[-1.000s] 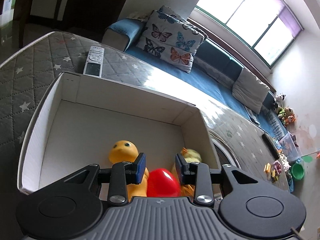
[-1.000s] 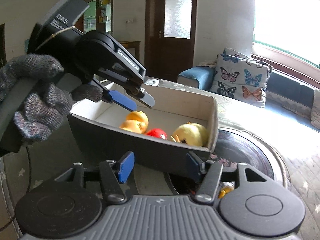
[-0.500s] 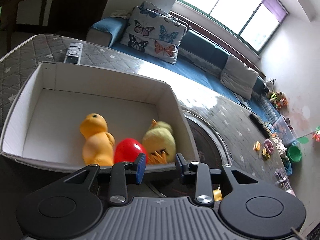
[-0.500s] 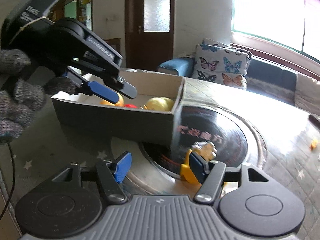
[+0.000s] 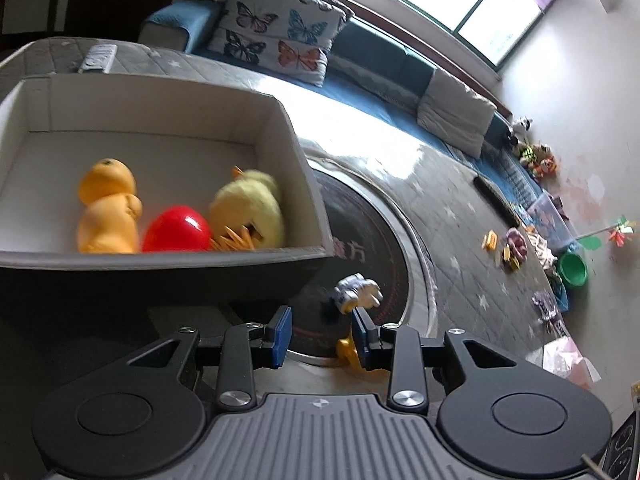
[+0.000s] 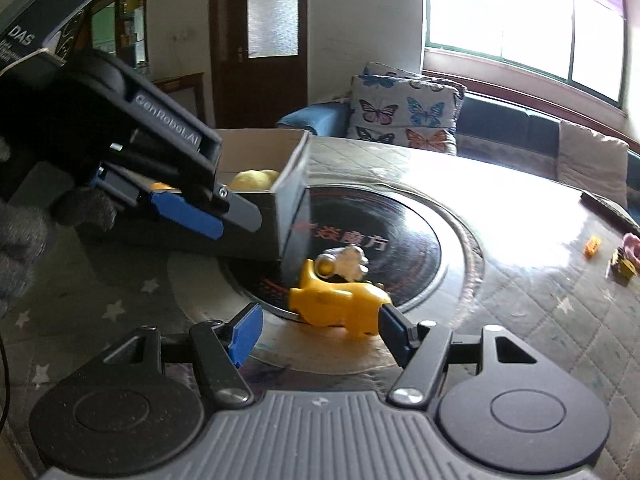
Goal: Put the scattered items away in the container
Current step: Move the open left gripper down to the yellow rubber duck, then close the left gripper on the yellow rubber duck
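Hovering with jaws apart and empty, the right gripper (image 6: 316,330) faces a yellow toy (image 6: 336,300) and a small figure (image 6: 346,262), apparently plush. Left gripper (image 5: 320,330) opening, empty. Beyond, the box (image 5: 296,160) holds three toys; two remain.

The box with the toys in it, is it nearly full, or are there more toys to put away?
Three toys already lie in the box: an orange duck, a red ball and a fluffy yellow chick. Neither gripper holds anything; the right gripper is open in front of the yellow plastic toy. That toy and the small white figure beside it still wait on the table.
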### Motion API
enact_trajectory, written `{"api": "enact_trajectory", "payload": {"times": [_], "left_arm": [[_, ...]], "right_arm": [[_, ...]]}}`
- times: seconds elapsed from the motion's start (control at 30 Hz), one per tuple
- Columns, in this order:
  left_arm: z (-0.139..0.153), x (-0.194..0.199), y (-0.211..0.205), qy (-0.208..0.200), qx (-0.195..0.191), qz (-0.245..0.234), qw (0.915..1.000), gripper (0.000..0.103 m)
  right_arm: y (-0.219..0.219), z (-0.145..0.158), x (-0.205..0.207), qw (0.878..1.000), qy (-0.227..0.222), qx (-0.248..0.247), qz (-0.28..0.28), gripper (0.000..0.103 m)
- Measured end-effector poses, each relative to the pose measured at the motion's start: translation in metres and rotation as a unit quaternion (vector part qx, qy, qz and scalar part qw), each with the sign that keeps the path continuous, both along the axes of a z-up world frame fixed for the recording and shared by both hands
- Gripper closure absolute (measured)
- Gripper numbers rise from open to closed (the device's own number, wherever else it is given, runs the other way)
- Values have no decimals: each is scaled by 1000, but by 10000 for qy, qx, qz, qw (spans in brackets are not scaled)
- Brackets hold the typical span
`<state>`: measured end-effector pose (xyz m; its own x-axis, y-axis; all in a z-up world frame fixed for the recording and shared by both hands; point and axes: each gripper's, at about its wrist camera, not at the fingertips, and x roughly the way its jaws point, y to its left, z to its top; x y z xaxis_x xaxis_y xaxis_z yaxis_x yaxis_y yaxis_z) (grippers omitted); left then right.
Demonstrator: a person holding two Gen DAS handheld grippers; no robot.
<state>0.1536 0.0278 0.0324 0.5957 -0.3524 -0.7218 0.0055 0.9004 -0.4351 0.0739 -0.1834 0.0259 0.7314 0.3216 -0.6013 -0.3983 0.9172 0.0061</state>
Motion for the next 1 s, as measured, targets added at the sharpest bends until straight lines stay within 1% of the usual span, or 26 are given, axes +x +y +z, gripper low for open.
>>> {"api": "enact_trajectory", "payload": {"times": [0.27, 0.47, 0.87, 1.0], "left_arm": [[-7, 7, -19, 143, -76, -157, 9997, 67], [-15, 14, -27, 267, -115, -132, 9995, 67], [-24, 22, -32, 359, -217, -60, 9991, 67], [-26, 23, -30, 365, -220, -19, 9991, 68]], "right_arm": [[-10, -13, 15, 9998, 147, -33, -108, 38], [-11, -22, 27, 9996, 248, -43, -119, 38], [-6, -28, 33, 9994, 357, 5, 46, 40], [-4, -27, 30, 9992, 383, 27, 132, 42]]}}
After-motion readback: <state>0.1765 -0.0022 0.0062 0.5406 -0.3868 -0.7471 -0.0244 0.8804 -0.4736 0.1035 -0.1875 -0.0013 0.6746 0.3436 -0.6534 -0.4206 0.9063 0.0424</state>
